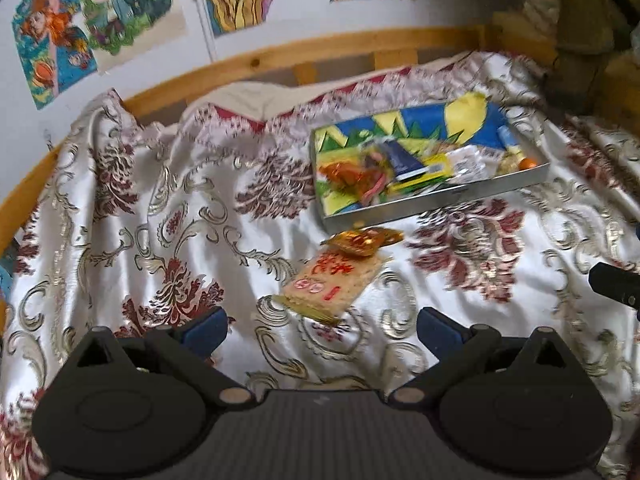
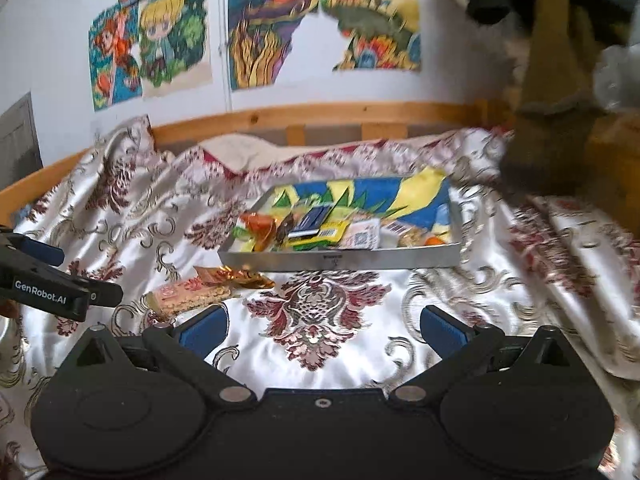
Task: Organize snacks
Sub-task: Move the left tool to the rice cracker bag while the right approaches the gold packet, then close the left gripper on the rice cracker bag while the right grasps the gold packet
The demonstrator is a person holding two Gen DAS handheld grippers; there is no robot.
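Observation:
A shallow metal tray with a blue, yellow and green bottom holds several snack packets on the patterned bedspread. In front of it lie a pale cracker bar with red print and a gold-orange wrapped sweet, touching each other. My left gripper is open and empty, just short of the cracker bar; it also shows in the right wrist view. My right gripper is open and empty over bare bedspread, in front of the tray.
The bedspread is wrinkled satin, white with red and gold flowers. A wooden bed rail runs along the far side below a wall with colourful drawings. Brown and yellow soft items stand at the right.

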